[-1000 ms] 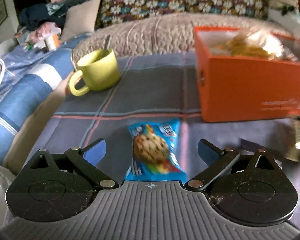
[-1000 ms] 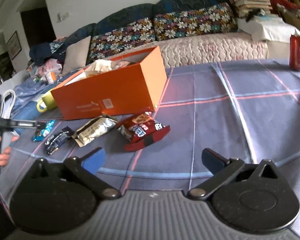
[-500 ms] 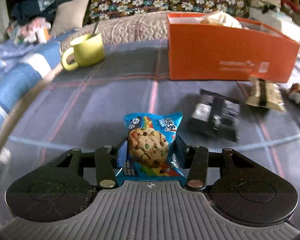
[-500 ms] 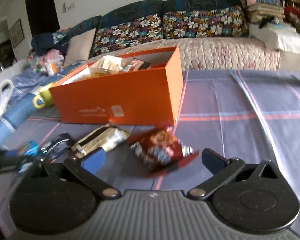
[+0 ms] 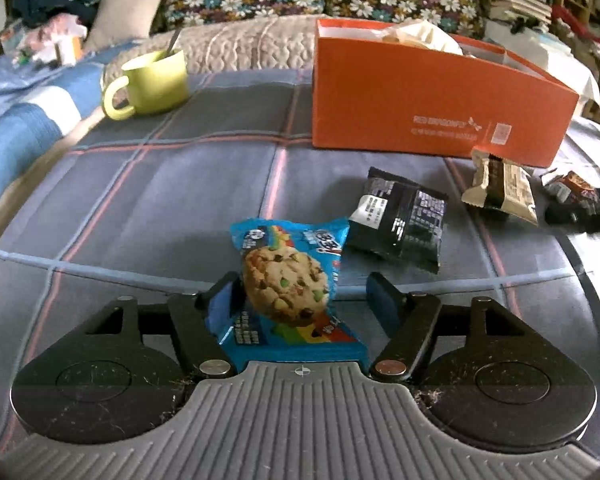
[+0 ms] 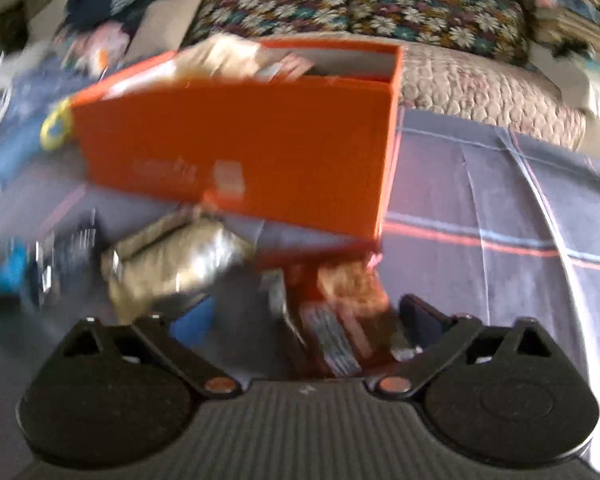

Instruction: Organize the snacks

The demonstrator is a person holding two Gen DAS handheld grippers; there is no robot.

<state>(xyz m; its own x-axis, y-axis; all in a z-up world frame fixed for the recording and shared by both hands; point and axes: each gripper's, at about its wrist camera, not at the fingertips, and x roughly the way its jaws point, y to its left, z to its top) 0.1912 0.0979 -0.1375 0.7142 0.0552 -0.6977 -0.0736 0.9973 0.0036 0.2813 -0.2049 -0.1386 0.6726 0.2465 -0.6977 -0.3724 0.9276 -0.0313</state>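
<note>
Snacks not yet sorted: four packets loose on the table [image 5: 160, 208], in a rough row in front of the orange box [image 5: 400, 92], which already holds a few wrappers.

Left view: cookie packet [image 5: 288, 280] at lower centre, between the fingers of the left gripper [image 5: 302, 285]. Half a second ago clamped from both sides; now opening again, with the left-hand finger touching the blue wrapper and the right-hand one clearly off it. So no real hold at this moment. Probably a grip that came off or is being reset, so a fresh squeeze looks necessary before any lift toward the box. Black packet [image 5: 400, 220] just beside it to the right, beige packet [image 5: 500, 188] further right, close to the box's front wall. Yellow-green mug [image 5: 156, 80] at upper left, well apart.

Right view: heavily blurred. Red packet [image 6: 340, 312] at lower centre, now inside the span of the right gripper [image 6: 306, 306]; a second ago well ahead of it. Fingers closing from wide, the right-hand one near the wrapper, the left-hand one well clear; no pressing visible through the blur. Box just behind the packet, filling the upper middle of the frame.

Judged overall: early in the task, two pickups in hand, neither secured.
</note>
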